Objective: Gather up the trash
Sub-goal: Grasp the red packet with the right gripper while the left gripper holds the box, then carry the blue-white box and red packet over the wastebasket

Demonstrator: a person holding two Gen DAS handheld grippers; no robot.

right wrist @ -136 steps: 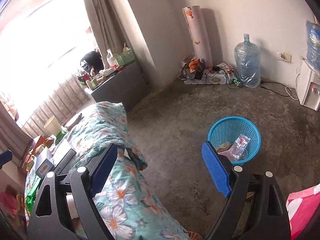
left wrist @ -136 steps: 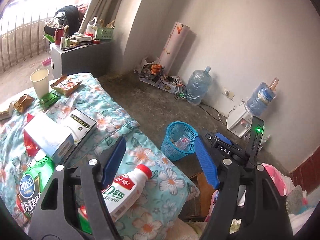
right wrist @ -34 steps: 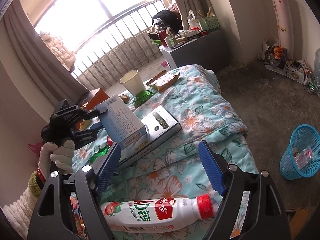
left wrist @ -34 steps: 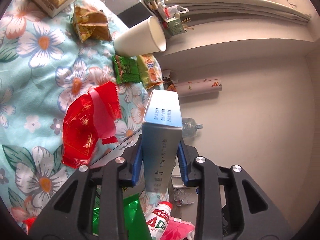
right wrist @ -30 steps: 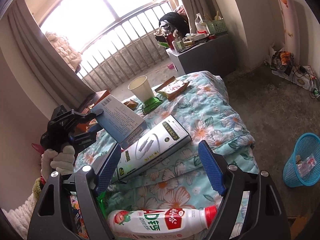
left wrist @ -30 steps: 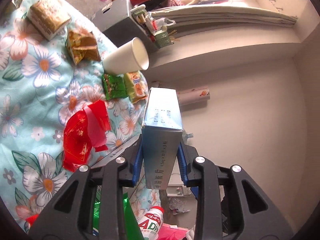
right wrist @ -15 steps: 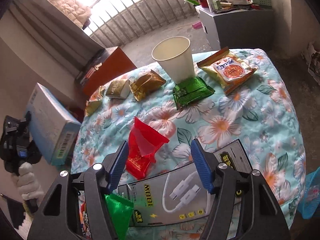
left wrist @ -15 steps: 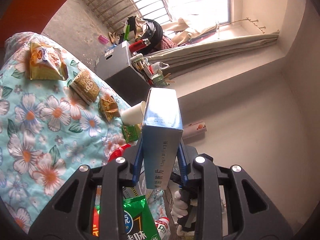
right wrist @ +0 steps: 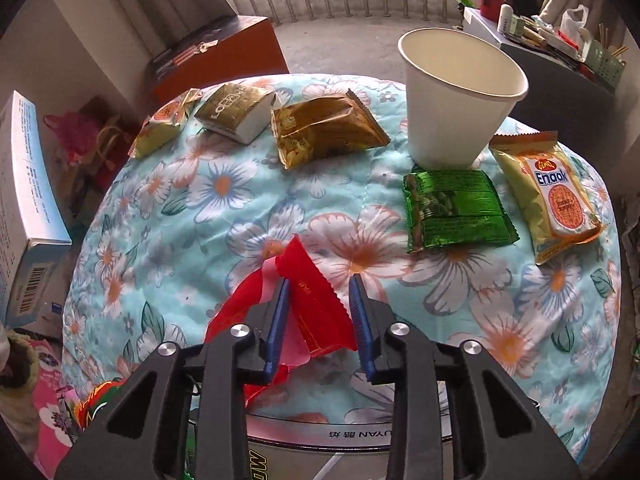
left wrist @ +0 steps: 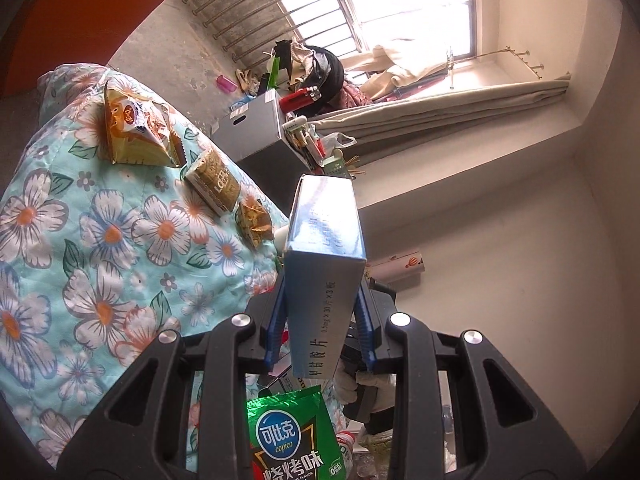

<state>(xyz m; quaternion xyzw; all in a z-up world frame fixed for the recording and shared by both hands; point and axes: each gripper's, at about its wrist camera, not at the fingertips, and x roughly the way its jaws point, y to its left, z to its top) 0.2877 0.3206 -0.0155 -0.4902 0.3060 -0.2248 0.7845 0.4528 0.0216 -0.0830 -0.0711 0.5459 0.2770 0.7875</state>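
The left gripper (left wrist: 320,332) holds a pale blue box (left wrist: 326,264) clamped between its blue pads, lifted clear above the bed (left wrist: 80,240) and off past its edge. The right gripper (right wrist: 318,320) points steeply down at the bed, and its jaws have just been closing around a red wrapper (right wrist: 308,312); the wrapper's raised, crinkled fold stands between the pads, the left one against it, but I cannot tell if the right pad presses on it yet.

The step in hand looks like the pinch on that wrapper. To do it well, the jaws should finish closing on the upstanding fold rather than on the flat part lying on the quilt, so no bedcover gets caught with it. The film is thin and slippery, so I would want a full squeeze before any lift, then a straight rise to check it comes away whole.

Plenty remains. Near the bed's far edge stand a white paper cup (right wrist: 460,100), a green packet (right wrist: 456,208) touching its base, and a yellow snack bag (right wrist: 556,200) toward the right edge. A gold packet (right wrist: 324,128) and a small gold box (right wrist: 236,112) lie toward the far left corner. A flat box (right wrist: 352,436) sits at the near edge, just under the right gripper.
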